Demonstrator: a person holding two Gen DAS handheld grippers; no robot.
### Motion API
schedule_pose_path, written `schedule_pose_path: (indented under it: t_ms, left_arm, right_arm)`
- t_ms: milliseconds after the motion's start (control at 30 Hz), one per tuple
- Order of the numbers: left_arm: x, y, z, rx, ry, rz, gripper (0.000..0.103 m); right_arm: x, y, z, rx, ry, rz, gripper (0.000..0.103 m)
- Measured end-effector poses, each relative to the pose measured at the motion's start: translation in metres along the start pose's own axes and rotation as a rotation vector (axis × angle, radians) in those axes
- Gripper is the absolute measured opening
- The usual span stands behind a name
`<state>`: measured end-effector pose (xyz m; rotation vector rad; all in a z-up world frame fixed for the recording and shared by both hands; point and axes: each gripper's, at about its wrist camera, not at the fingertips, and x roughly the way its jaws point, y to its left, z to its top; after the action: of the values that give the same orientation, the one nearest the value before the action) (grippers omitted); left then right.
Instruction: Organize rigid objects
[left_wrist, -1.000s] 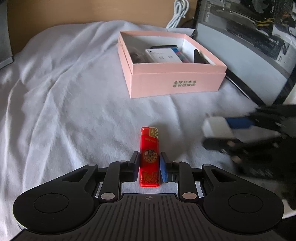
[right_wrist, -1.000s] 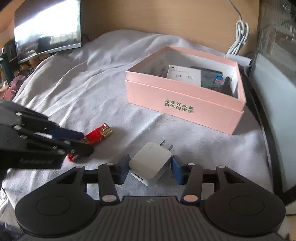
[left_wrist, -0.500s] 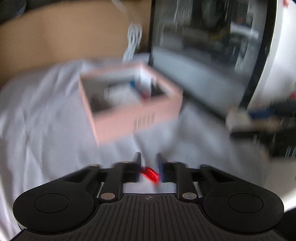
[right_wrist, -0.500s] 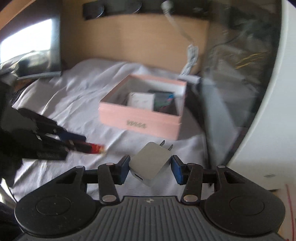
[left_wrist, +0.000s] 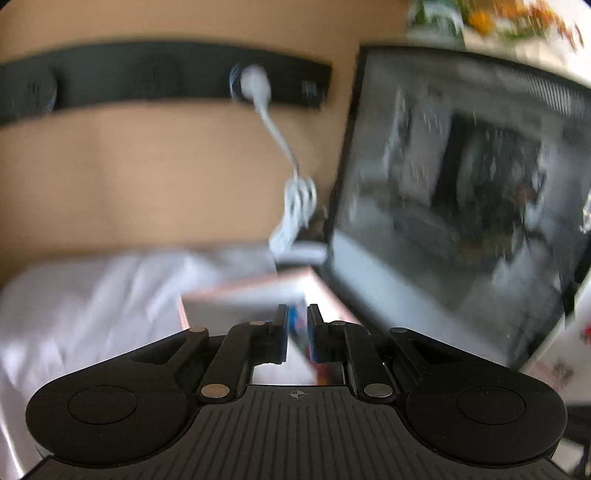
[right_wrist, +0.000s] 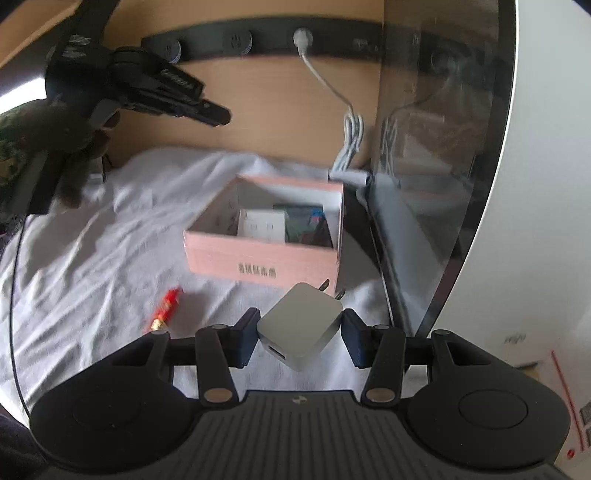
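Observation:
My right gripper (right_wrist: 300, 328) is shut on a white USB charger (right_wrist: 299, 325), held above the white cloth in front of the open pink box (right_wrist: 262, 262). The box holds a white carton (right_wrist: 260, 223) and dark items. The red lighter (right_wrist: 167, 304) lies on the cloth, left of the box, with no gripper on it. My left gripper (left_wrist: 296, 332) is raised high; its jaws are nearly closed with nothing between them. It also shows in the right wrist view (right_wrist: 218, 114) at upper left, well above the cloth. The left wrist view is blurred.
A white cloth (right_wrist: 92, 258) covers the table. A dark glass panel (right_wrist: 436, 147) stands right of the box. A white cable (right_wrist: 349, 136) hangs from a black power strip (right_wrist: 258, 40) on the wooden back wall.
The lighter left my left gripper and now lies on the cloth. My left gripper rose high and tilted upward. My right gripper lifted the charger and pulled back from the box.

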<state>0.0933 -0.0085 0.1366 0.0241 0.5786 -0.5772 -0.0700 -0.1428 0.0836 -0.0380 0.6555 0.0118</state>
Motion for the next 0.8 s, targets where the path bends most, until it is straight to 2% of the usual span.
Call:
schedule_pose_path:
  t_ms: [100,233,400,500,567,633,800]
  left_arm:
    - [0.000,0.010,-0.041,-0.007,0.105,0.016,0.016]
    - [-0.004,0.034,-0.092,-0.157,0.234,0.061,0.017]
    - [-0.003,0.032,-0.126,-0.285,0.292,0.074,0.017]
    - [0.012,0.017,-0.132,-0.267,0.308,0.145,0.018]
    - [0.020,0.009,-0.134,-0.234,0.313,0.179,0.028]
    - [0.029,0.004,-0.137,-0.208,0.324,0.207,0.031]
    - [0.034,-0.003,-0.135,-0.170,0.321,0.239,0.031]
  right_arm:
    - [0.007,0.003,-0.011,-0.014,0.040,0.003,0.048]
    - [0.029,0.006,-0.023,-0.032,0.109,-0.001,0.048]
    - [0.055,0.012,-0.029,-0.037,0.155,0.021,0.048]
    - [0.068,0.018,-0.031,-0.070,0.162,0.021,0.048]
    - [0.075,0.020,-0.032,-0.096,0.170,0.016,0.048]
    - [0.080,0.020,-0.035,-0.108,0.184,0.012,0.048]
    - [0.083,0.010,-0.039,-0.084,0.203,0.033,0.060]
